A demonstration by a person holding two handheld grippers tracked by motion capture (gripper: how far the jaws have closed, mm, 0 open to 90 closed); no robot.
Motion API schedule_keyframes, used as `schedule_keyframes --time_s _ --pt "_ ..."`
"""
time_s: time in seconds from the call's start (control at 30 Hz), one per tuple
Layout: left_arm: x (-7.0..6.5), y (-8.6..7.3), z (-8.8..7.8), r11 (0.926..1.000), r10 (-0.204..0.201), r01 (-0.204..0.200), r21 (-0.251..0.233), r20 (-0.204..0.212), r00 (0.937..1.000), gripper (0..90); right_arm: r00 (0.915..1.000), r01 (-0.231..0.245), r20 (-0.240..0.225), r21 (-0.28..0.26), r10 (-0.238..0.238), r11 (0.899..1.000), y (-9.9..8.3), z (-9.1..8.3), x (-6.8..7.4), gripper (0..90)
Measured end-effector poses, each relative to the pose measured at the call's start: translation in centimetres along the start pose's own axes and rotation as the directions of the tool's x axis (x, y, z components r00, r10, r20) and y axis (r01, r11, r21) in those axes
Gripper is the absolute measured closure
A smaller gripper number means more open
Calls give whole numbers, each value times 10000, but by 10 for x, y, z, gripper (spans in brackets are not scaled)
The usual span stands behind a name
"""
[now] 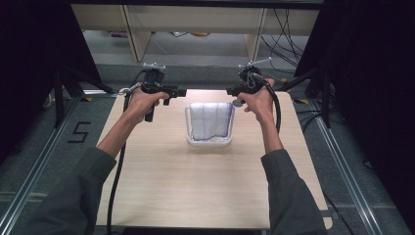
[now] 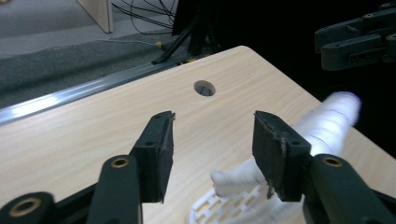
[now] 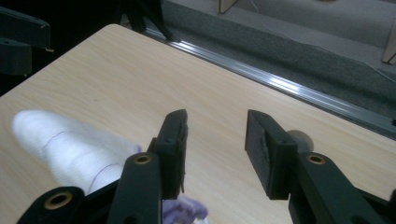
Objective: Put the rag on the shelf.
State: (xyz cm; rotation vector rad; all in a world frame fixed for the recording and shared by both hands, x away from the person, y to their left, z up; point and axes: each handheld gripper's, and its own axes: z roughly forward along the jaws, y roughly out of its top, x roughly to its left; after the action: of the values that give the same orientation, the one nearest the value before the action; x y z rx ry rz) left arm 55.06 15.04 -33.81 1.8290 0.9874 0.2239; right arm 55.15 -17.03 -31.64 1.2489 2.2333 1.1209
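Above the basket's far corners: both grippers, held up off the table, jaws pointed inward at each other
Left gripper [image 1: 182, 91]: off the basket's far-left corner, jaws parted, nothing between them; in the left gripper view the gap frames bare wood
Right gripper [image 1: 230, 90]: off the basket's far-right corner, jaws parted, nothing gripped; the right gripper view shows bare wood in the gap
Left hand [image 1: 142, 100]: wrapped round the gripper's handle, left of the basket, cable trailing down the table's left edge
Right hand [image 1: 258, 100]: on the other handle, right of the basket
Cloth [image 1: 210, 120]: white with thin purple lines, draped over the basket's top and down its near side, touched by neither gripper
Basket [image 1: 209, 142]: white slotted plastic, near the middle of the table, slightly toward the far edge
Table [image 1: 195, 186]: light wood, bare on the near side of the basket
Hole [image 2: 204, 87]: round, in the tabletop beyond the basket as the left gripper view has it
Floor rail [image 3: 280, 84]: metal strip past the table edge, well apart from the basket
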Motion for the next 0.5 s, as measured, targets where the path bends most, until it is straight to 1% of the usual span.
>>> schedule_keyframes --time_s 0.03,0.07,0.1,0.13,0.17,0.2,0.23,0.27,0.3,0.33,0.37,0.4,0.43,0.47,0.5 --pt "0 -1 -2 10000 68 -68 26 38 10000 447 9998 -133 -161 79 134 9999 -1 -3 2 580" --pt "-1 -3 -5 9999 134 -134 44 -17 9999 439 9997 -139 -176 43 139 9999 -2 -5 2 570" --pt "-2 -5 -7 9998 207 -207 70 -103 9997 427 9993 -318 -197 156 321 9994 -3 -7 4 558" --pt "-3 -6 -10 9997 234 -233 36 -145 9996 416 9994 -278 -202 131 281 9995 -3 -9 4 549" --pt "-4 -8 -12 9997 230 -230 38 -110 9997 407 9991 -323 -254 150 327 9994 -4 -11 5 535" --pt "-5 -10 -14 9998 206 -206 20 -102 9997 395 9994 -241 -245 -1 241 9997 -4 -12 6 524" --pt "-5 -11 -16 9998 202 -202 29 -29 9998 386 9992 -273 -288 -6 272 9996 -5 -14 6 517" --pt "-7 -12 -18 9998 191 -191 4 45 9998 378 9985 -426 -348 -43 424 9991 -6 -16 8 508" --pt "-8 -14 -19 9998 203 -203 11 115 9997 375 9982 -427 -415 -73 423 9991 -7 -17 9 502" --pt "-9 -15 -21 9998 217 -216 -22 94 9997 373 9982 -392 -459 -65 389 9992 -8 -18 10 494" --pt "-11 -17 -22 9997 233 -232 -64 144 9996 371 9986 -326 -417 -119 321 9994 -9 -19 10 487" --pt "-12 -18 -23 9997 262 -263 24 197 9995 370 9984 -414 -398 -66 411 9991 -10 -21 12 485" --pt "-14 -19 -24 9994 332 -333 27 210 9992 366 9986 -310 -431 -168 302 9994 -11 -21 11 482" --pt "-15 -20 -24 9995 325 -325 -5 234 9992 366 9981 -480 -395 -76 476 9988 -12 -23 13 480" --pt "-17 -20 -25 9994 350 -349 -9 294 9990 366 9981 -481 -396 -92 477 9988 -13 -23 13 479"
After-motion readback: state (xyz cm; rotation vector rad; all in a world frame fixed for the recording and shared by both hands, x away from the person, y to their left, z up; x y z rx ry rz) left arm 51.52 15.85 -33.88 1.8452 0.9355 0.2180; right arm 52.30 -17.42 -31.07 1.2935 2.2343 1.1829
